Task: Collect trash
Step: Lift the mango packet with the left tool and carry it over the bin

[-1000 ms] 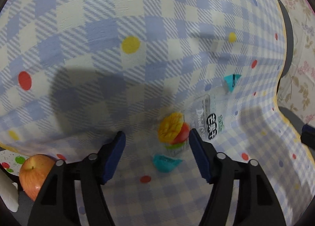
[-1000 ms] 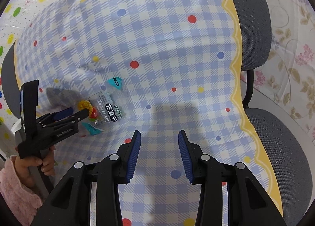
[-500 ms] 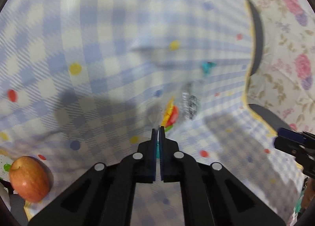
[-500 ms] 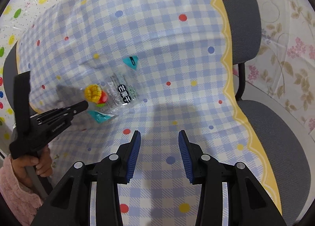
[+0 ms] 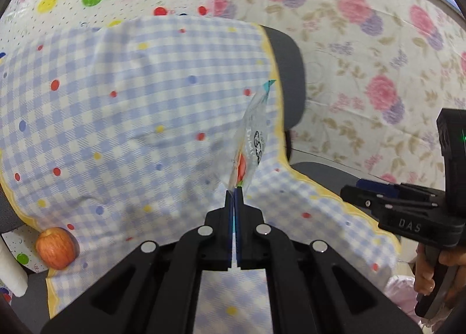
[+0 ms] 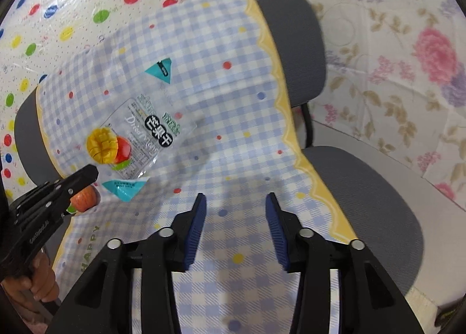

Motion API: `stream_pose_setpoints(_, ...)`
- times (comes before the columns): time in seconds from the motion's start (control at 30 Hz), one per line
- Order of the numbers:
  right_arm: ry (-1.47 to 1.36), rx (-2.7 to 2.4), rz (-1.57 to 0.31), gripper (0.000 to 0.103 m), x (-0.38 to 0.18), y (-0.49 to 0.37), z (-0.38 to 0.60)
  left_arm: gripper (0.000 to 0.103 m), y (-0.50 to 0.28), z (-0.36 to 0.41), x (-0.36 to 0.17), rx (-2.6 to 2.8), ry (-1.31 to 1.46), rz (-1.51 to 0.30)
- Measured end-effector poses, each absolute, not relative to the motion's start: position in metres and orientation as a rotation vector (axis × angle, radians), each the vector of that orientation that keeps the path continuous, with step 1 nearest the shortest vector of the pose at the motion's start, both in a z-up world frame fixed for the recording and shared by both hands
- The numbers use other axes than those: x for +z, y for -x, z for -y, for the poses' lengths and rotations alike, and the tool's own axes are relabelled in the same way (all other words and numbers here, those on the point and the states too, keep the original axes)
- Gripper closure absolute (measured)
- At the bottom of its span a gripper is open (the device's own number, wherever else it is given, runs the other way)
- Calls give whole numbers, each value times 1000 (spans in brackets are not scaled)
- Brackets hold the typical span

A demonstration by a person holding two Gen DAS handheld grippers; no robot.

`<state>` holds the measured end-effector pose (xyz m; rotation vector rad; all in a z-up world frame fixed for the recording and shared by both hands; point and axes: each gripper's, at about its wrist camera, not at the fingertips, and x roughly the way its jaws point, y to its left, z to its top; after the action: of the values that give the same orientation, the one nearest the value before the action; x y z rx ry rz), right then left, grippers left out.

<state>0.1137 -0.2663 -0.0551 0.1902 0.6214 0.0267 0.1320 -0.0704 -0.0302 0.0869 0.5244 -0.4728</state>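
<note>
My left gripper [image 5: 234,192] is shut on the lower corner of a clear dried-mango wrapper [image 5: 251,141] with teal corners and holds it lifted, edge-on, above the checked tablecloth [image 5: 131,118]. In the right wrist view the wrapper [image 6: 137,139] hangs flat-on from the left gripper [image 6: 88,173], showing its mango picture and black label. My right gripper [image 6: 234,229] is open and empty, low over the cloth, to the right of the wrapper. It also shows at the right edge of the left wrist view [image 5: 367,188].
A red-orange apple [image 5: 55,248] lies at the cloth's near-left edge; it peeks out behind the left gripper [image 6: 84,198] in the right view. Grey chair backs [image 6: 294,42] and a grey seat [image 6: 372,206] stand beyond the yellow-scalloped table edge. Floral and dotted sheets cover the background.
My left gripper closed on the wrapper's corner, then lifted it off the cloth and tilted up. The right gripper stayed open and drifted only a little.
</note>
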Motion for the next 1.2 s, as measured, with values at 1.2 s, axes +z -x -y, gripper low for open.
stream_pose_setpoints(1.2, -238, -601, -521, 10, -30, 180, 402, 103, 77, 240, -50, -1008, -240, -521)
